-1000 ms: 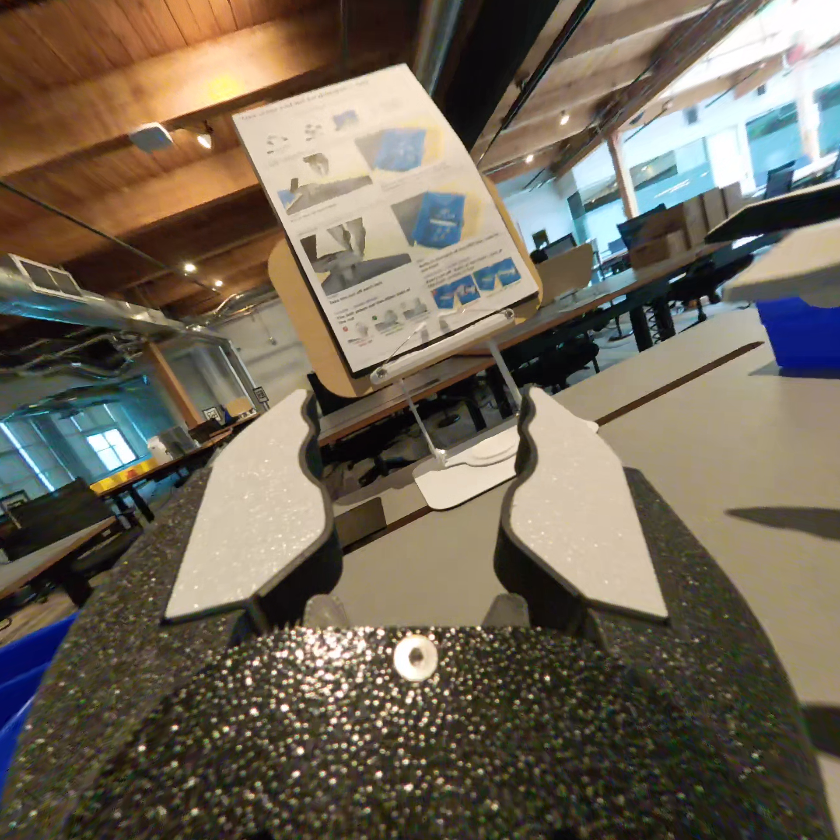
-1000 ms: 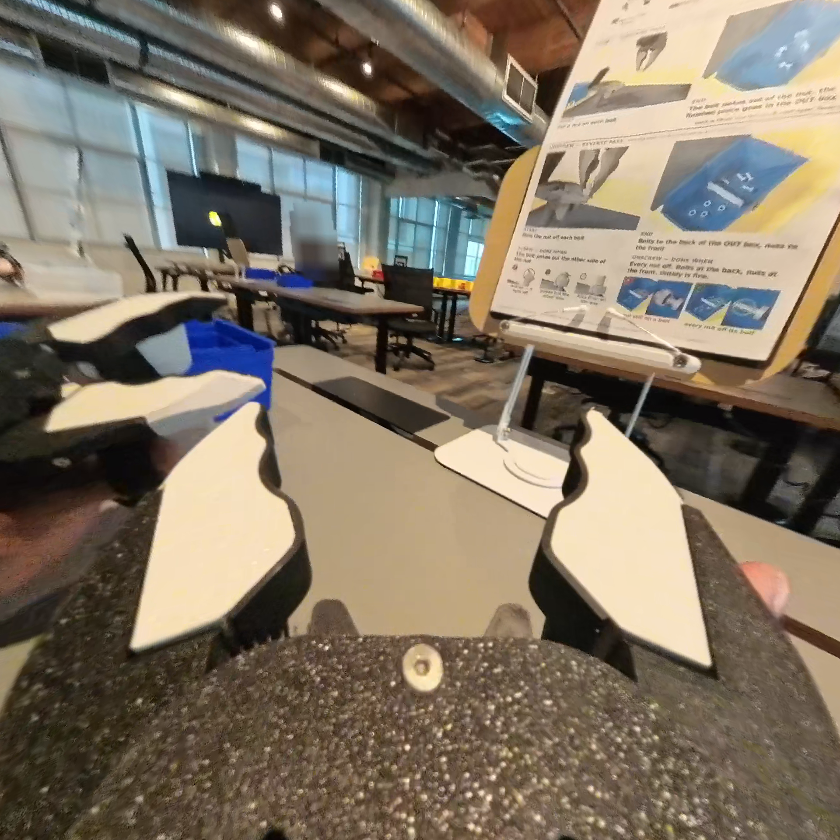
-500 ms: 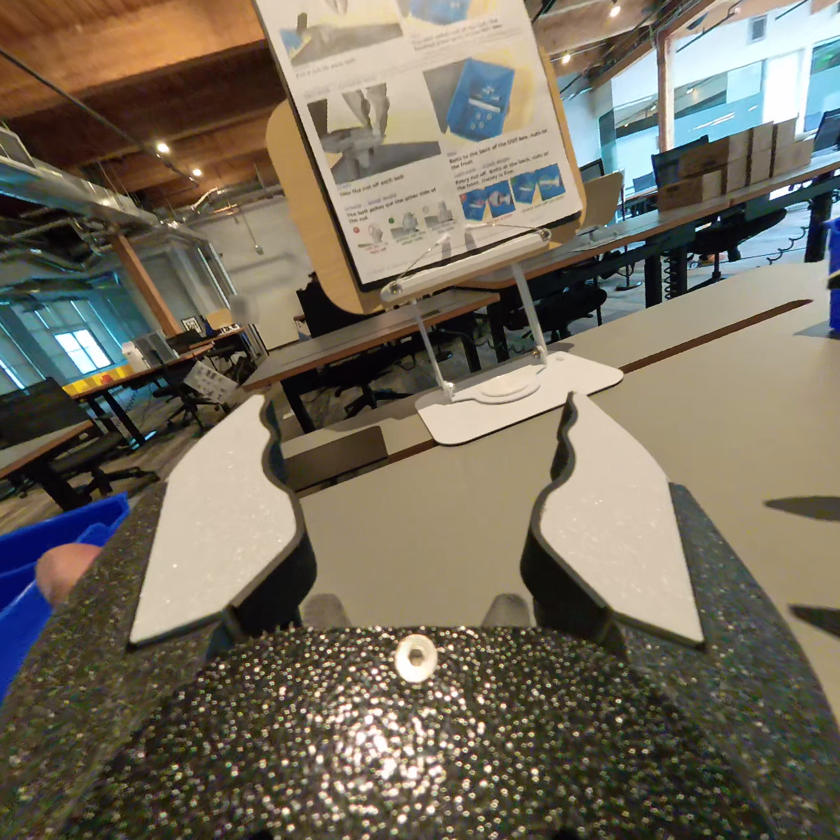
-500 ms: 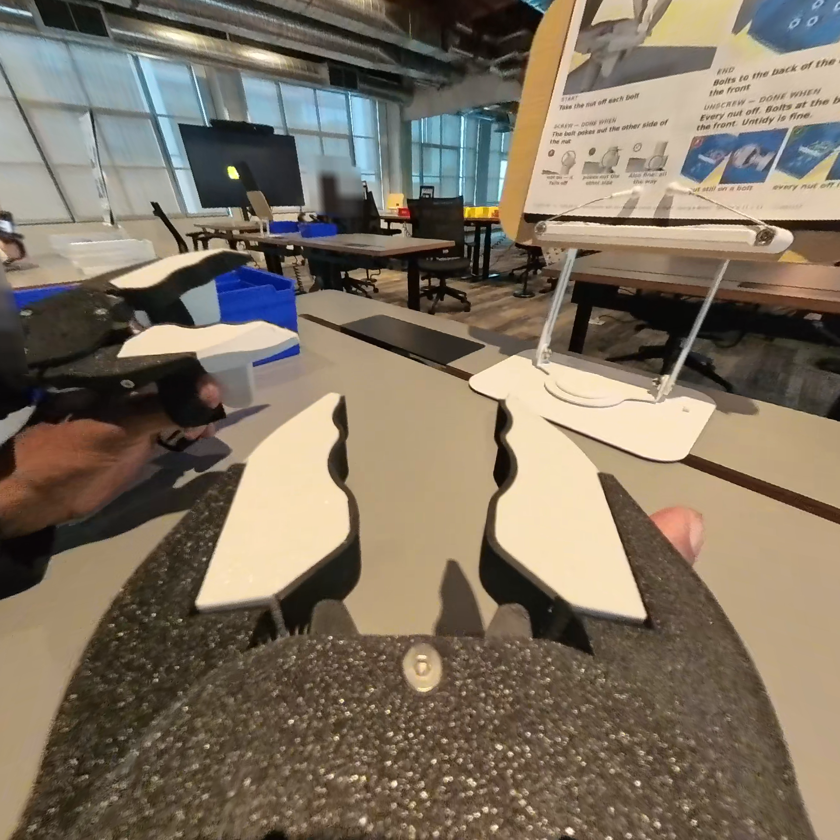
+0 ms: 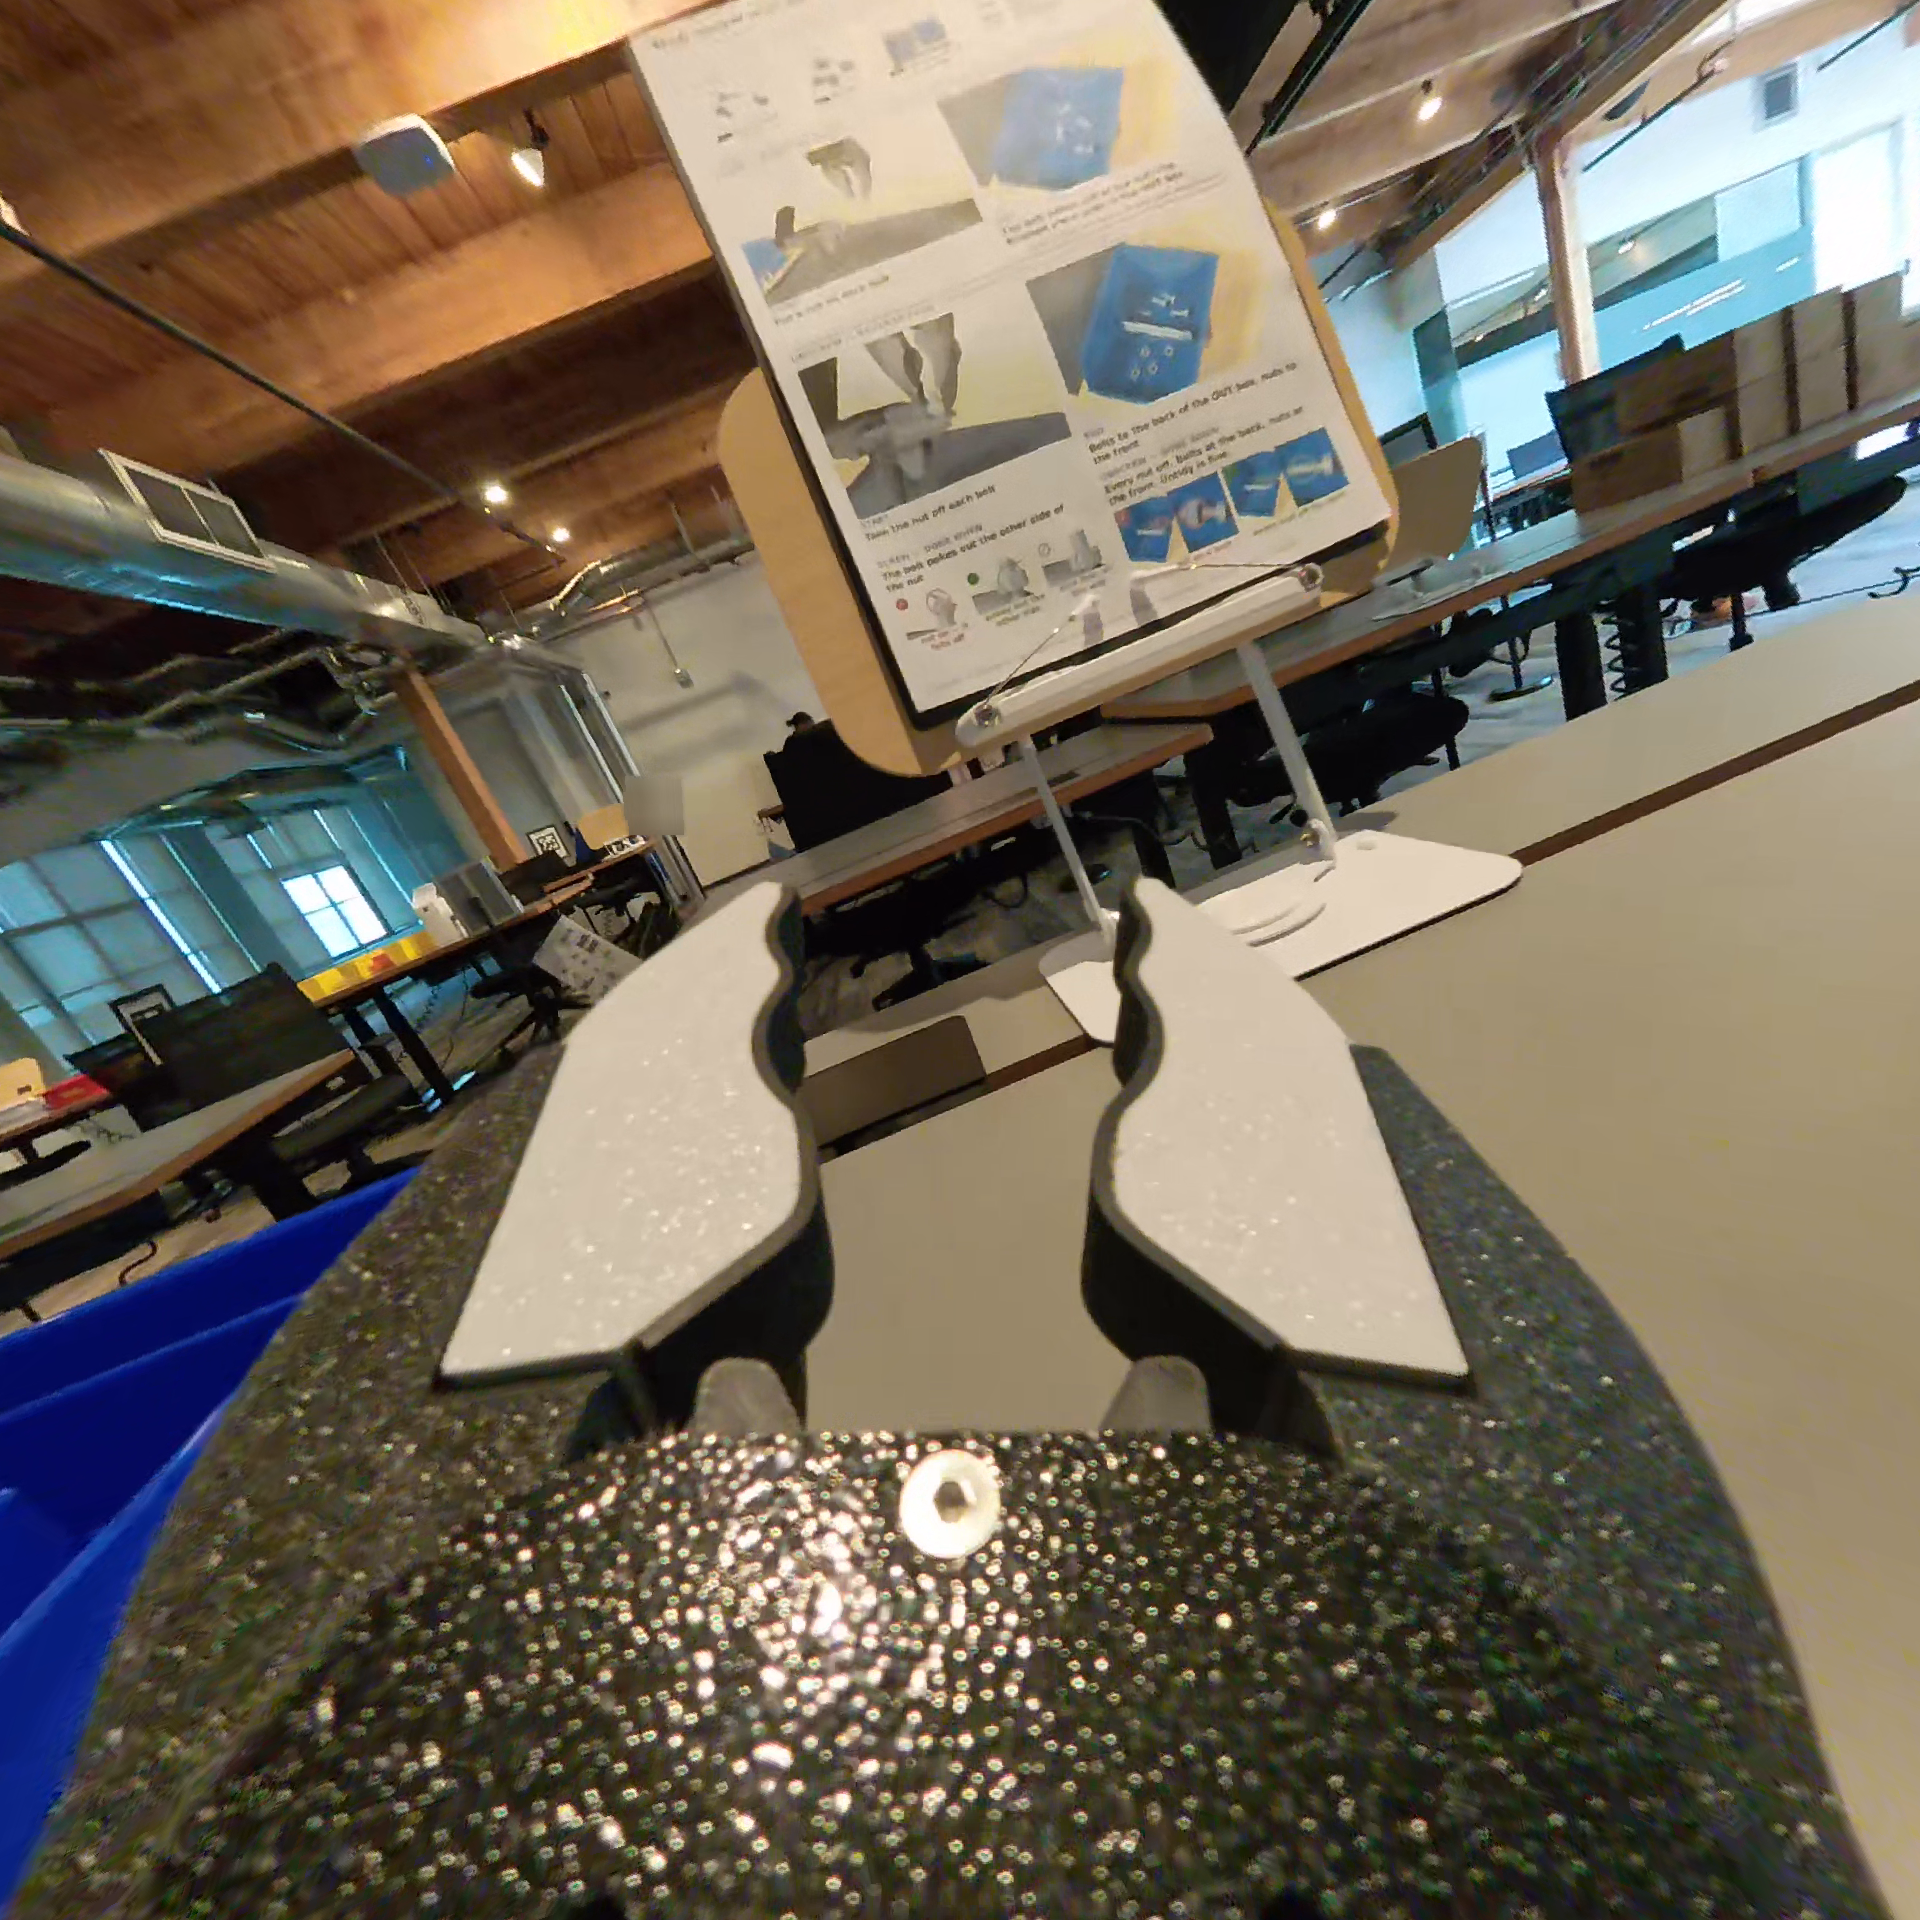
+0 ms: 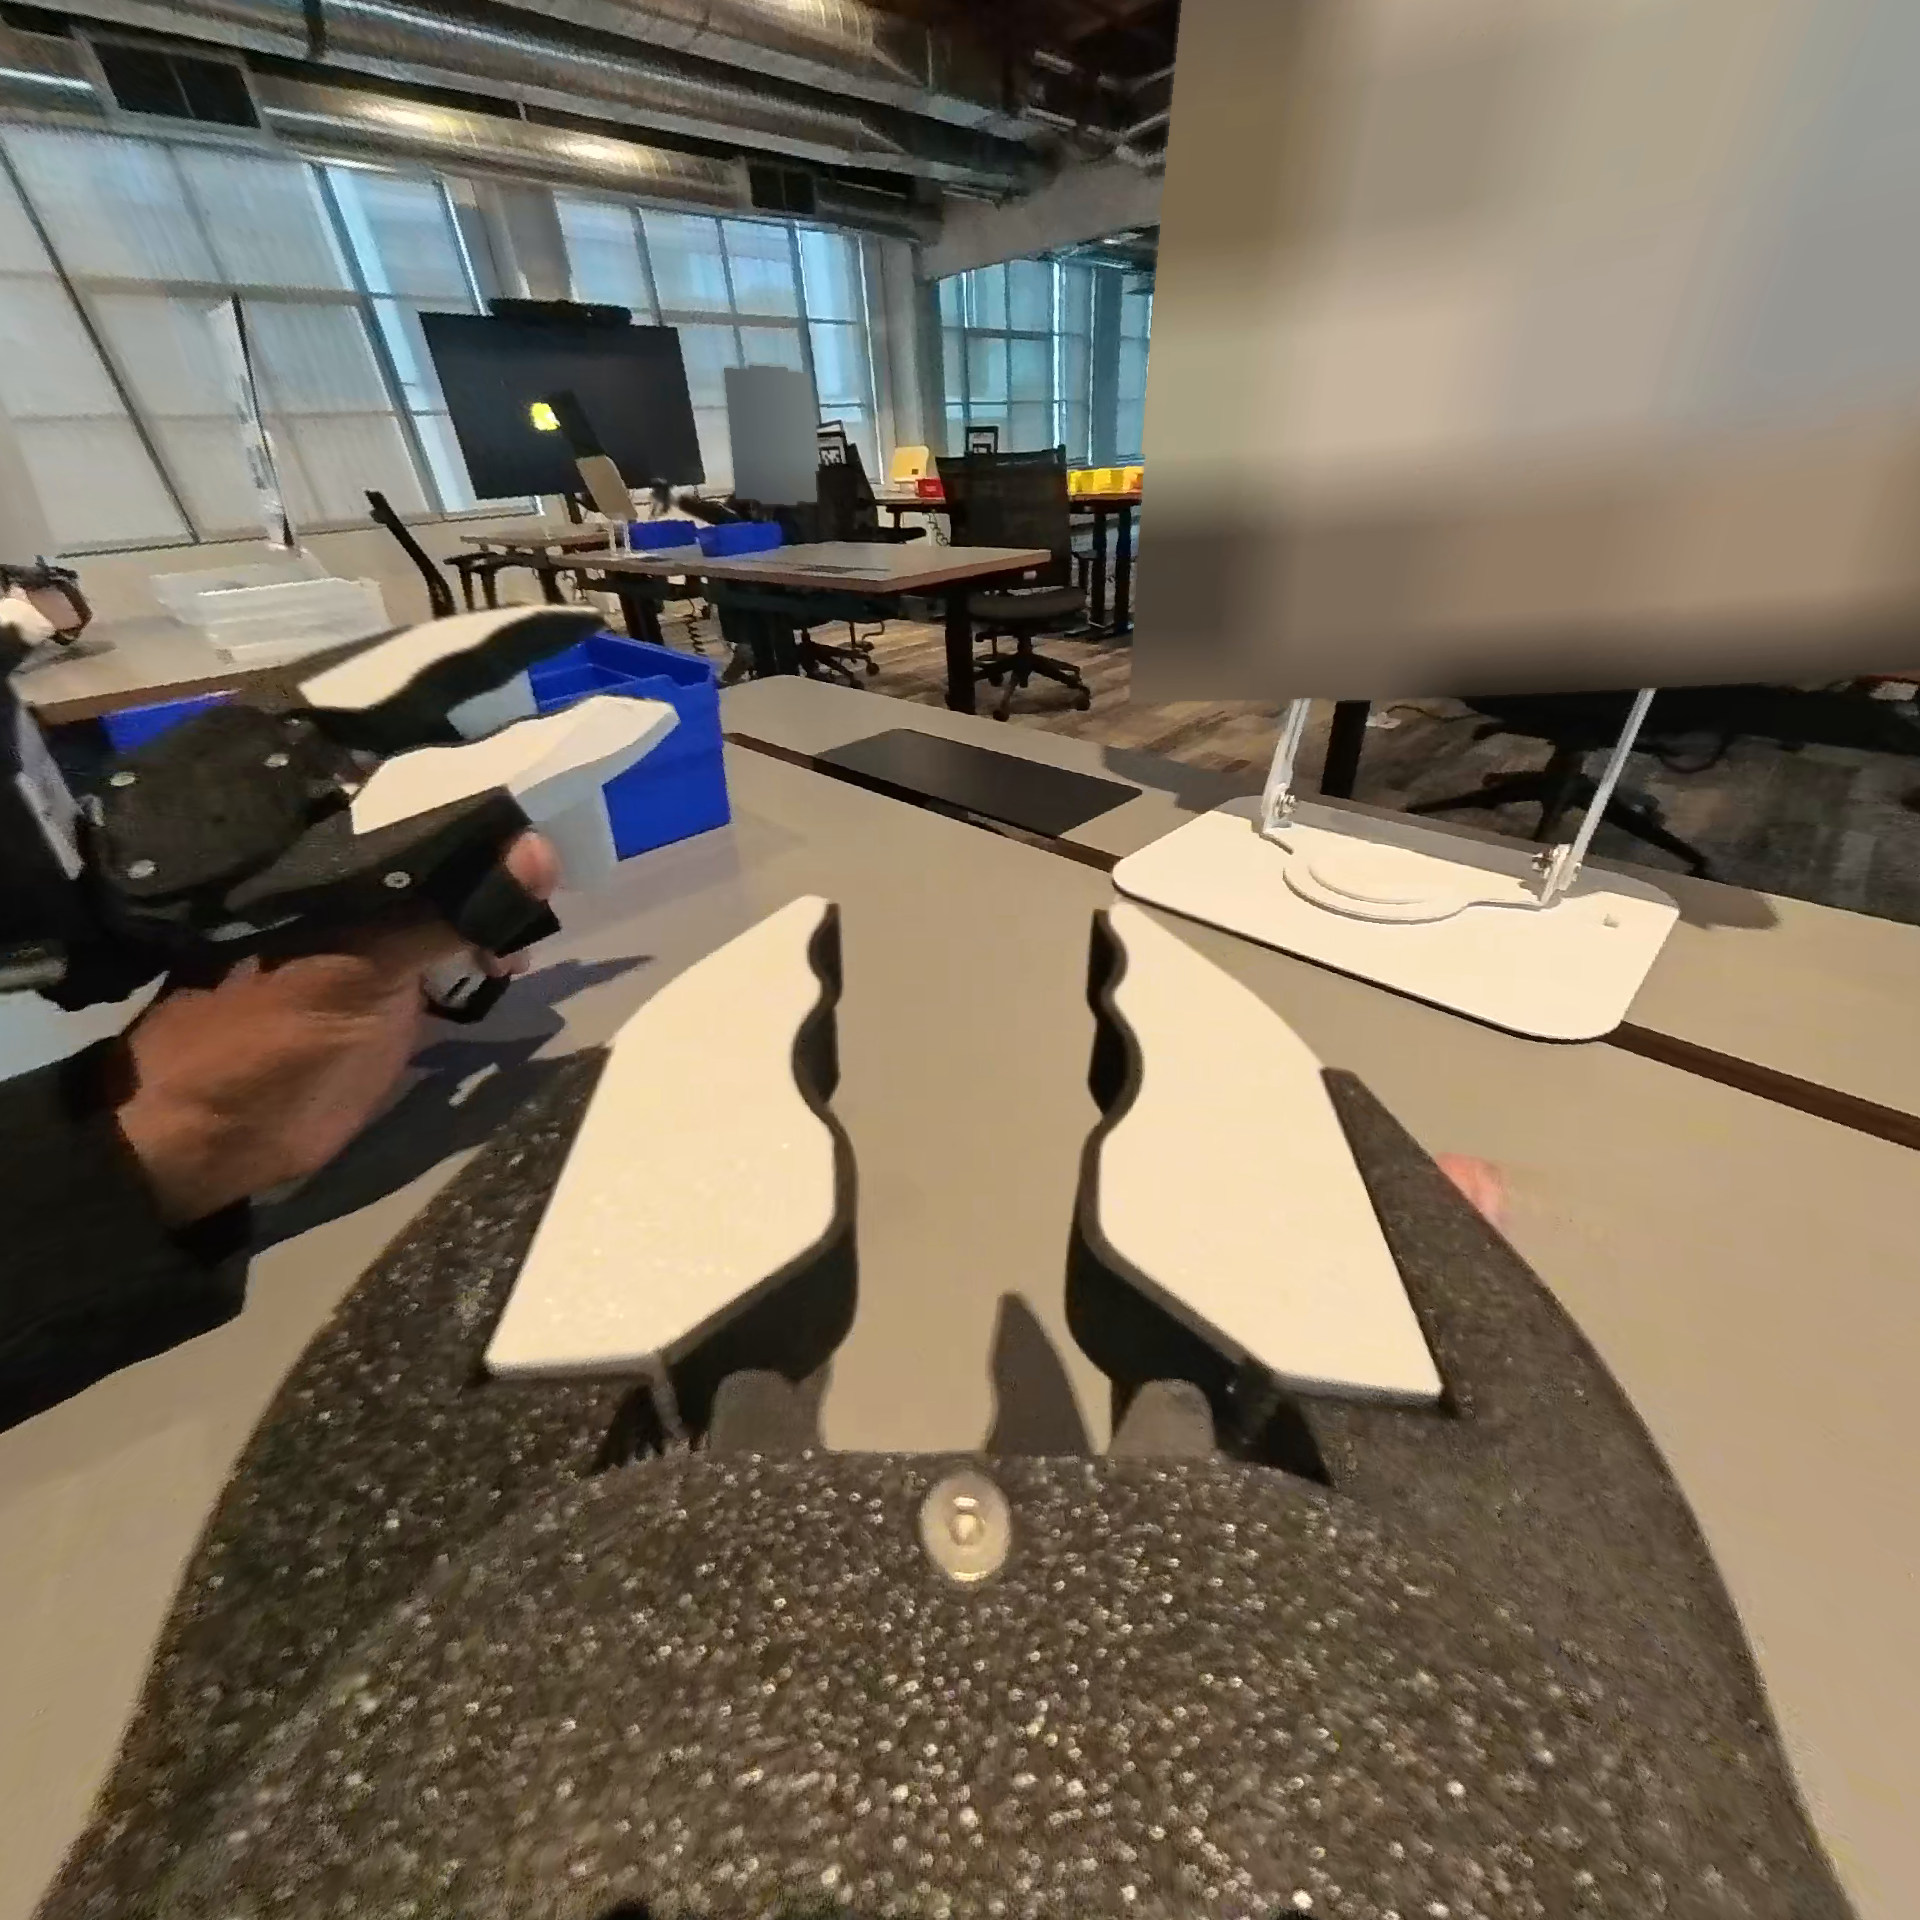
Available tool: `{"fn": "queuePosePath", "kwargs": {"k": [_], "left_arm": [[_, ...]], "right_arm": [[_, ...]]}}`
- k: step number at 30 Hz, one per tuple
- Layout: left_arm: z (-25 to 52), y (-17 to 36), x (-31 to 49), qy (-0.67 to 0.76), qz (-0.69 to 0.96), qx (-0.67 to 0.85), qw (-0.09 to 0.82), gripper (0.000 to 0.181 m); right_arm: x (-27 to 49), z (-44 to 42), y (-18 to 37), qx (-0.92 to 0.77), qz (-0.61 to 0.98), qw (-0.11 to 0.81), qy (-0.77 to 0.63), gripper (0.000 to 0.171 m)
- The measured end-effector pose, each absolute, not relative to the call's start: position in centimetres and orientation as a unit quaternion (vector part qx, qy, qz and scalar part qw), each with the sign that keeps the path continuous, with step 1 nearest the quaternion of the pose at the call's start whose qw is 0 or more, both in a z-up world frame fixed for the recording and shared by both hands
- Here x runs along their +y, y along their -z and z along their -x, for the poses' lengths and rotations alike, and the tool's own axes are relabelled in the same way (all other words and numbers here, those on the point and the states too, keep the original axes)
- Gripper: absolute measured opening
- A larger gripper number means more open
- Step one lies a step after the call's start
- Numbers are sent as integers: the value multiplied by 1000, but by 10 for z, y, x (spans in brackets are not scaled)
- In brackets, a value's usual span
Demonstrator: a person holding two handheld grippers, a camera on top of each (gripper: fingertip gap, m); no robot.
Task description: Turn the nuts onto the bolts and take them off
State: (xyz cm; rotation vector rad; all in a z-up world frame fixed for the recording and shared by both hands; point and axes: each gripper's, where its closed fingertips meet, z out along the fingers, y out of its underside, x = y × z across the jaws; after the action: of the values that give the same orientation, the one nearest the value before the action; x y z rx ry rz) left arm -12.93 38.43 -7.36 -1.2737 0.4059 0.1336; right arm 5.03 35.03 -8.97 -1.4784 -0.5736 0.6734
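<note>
No nuts or bolts show in either view. My left gripper (image 5: 961,914) is open and empty, held above the grey table (image 5: 1662,1039) and pointing at the instruction sheet (image 5: 1039,364) on its stand. My right gripper (image 6: 961,925) is open and empty, low over the table (image 6: 935,1039). In the right wrist view the left gripper (image 6: 582,686) shows at the left, held by a hand (image 6: 260,1060), with its jaws apart and nothing between them.
A blue bin (image 5: 104,1403) lies at the lower left of the left gripper. Another blue bin (image 6: 655,727) stands behind the left gripper. The stand's white base (image 6: 1403,914) sits ahead right, next to a black mat (image 6: 977,779). Office desks and chairs stand beyond.
My left gripper's jaws have narrowed to about half their earlier gap and it has tilted up. My right gripper's jaws have also narrowed from wide, and it has tipped down toward the table.
</note>
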Motion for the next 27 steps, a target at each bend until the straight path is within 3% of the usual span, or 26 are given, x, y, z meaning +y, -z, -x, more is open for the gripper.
{"fn": "queuePosePath", "kwargs": {"k": [5, 7, 9, 11, 14, 27], "left_arm": [[131, 83, 395, -26, 614, 165, 772, 85], [125, 88, 398, -15, 621, 179, 763, 75], [113, 89, 397, 11, 616, 205, 761, 49], [106, 90, 396, 34, 616, 211, 758, 36], [94, 92, 390, 65, 616, 233, 749, 0], [69, 89, 377, 110, 605, 277, 738, 0]], "right_arm": [[345, -51, 86, -258, 634, 661, -308, 20], [342, -51, 82, -261, 620, 670, -313, 10], [341, -50, 80, -267, 611, 677, -311, 1], [340, -49, 78, -270, 602, 685, -309, 0], [340, -48, 77, -270, 593, 693, -309, 0], [328, -32, 80, -296, 580, 676, -345, 0]]}}
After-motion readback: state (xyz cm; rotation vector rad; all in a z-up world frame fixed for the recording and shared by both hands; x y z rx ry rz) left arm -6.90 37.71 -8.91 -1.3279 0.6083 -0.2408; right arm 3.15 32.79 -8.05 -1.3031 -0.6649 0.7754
